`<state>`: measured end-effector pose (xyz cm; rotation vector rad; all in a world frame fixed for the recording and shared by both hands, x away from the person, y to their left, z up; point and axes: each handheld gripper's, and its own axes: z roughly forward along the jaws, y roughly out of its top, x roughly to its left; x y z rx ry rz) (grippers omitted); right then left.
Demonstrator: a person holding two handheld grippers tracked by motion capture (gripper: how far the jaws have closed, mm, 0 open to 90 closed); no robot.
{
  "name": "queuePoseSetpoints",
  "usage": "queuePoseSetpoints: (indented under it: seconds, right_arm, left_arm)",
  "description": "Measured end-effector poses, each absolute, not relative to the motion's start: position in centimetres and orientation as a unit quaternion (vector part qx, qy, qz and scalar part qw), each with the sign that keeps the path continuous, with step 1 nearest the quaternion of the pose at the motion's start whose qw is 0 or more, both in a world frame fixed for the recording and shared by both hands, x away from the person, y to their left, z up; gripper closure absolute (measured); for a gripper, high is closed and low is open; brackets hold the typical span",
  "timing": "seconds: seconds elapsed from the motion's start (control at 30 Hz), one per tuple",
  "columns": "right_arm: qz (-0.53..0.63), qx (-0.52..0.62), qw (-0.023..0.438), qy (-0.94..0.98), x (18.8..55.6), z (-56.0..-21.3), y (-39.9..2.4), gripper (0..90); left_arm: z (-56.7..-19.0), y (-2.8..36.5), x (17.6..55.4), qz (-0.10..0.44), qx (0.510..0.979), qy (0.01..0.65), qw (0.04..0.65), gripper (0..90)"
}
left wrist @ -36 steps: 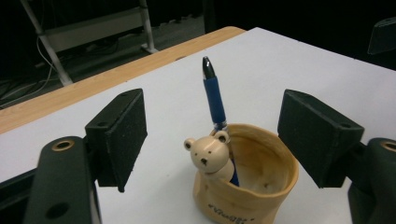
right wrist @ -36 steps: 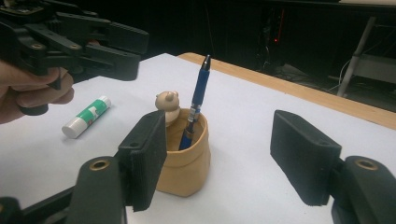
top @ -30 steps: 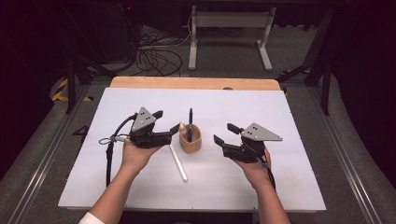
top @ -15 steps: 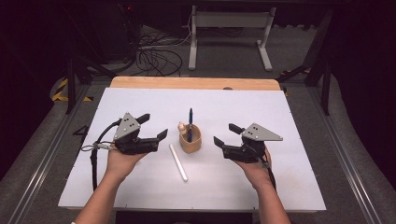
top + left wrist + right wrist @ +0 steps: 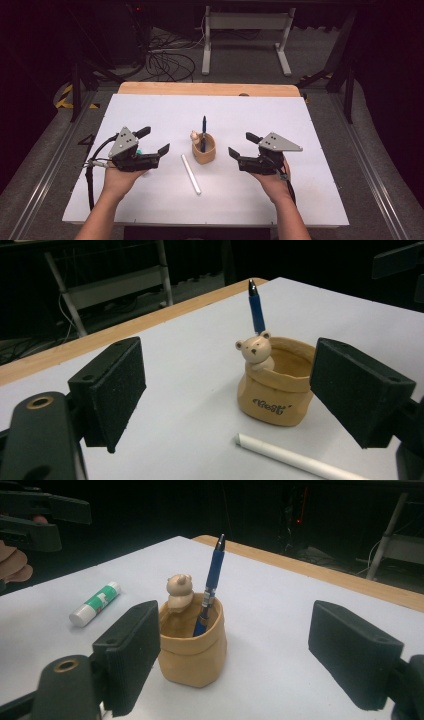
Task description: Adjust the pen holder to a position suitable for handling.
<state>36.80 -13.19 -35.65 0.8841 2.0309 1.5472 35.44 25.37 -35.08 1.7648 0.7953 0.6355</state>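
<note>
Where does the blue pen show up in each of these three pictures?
High view: the blue pen stands upright in the tan cup at the table's middle.
Left gripper view: the pen rises behind the cup's little bear, right of centre.
Right gripper view: the pen leans in the cup, just left of centre.
Shared landmark: the bear on the cup's rim.

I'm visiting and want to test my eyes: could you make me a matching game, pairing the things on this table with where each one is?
Things:
1. blue pen
2. white stick
3. glue stick
4. bear figure

Places:
A. lying flat on the table in front of the cup
B. perched on the cup's rim
C. standing upright inside the tan cup
D. lying by the left gripper

Pairs: 1-C, 2-A, 3-D, 4-B
</note>
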Motion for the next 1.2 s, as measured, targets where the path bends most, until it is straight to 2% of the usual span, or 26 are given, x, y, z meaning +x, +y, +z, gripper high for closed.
queuePoseSetpoints:
  seconds: [0.37,0.67,0.9,1.2]
  right_arm:
    - [0.551,0.324,0.209,0.74,36.8,-36.0,-12.1,21.3]
    - [0.531,0.328,0.212,0.752,36.6,-36.6,-10.5,28.2]
    - [0.515,0.323,0.214,0.764,36.4,-37.1,-9.2,37.3]
    - [0.501,0.315,0.197,0.782,36.1,-38.3,-7.1,45.2]
  left_arm:
    - [-35.5,25.5,35.8,0.266,0.744,0.337,0.512,15.8]
    - [-35.5,25.6,35.8,0.263,0.741,0.343,0.513,16.8]
    - [-35.7,25.8,36.1,0.264,0.743,0.35,0.506,17.0]
    - [-35.7,25.8,36.1,0.263,0.741,0.354,0.506,17.5]
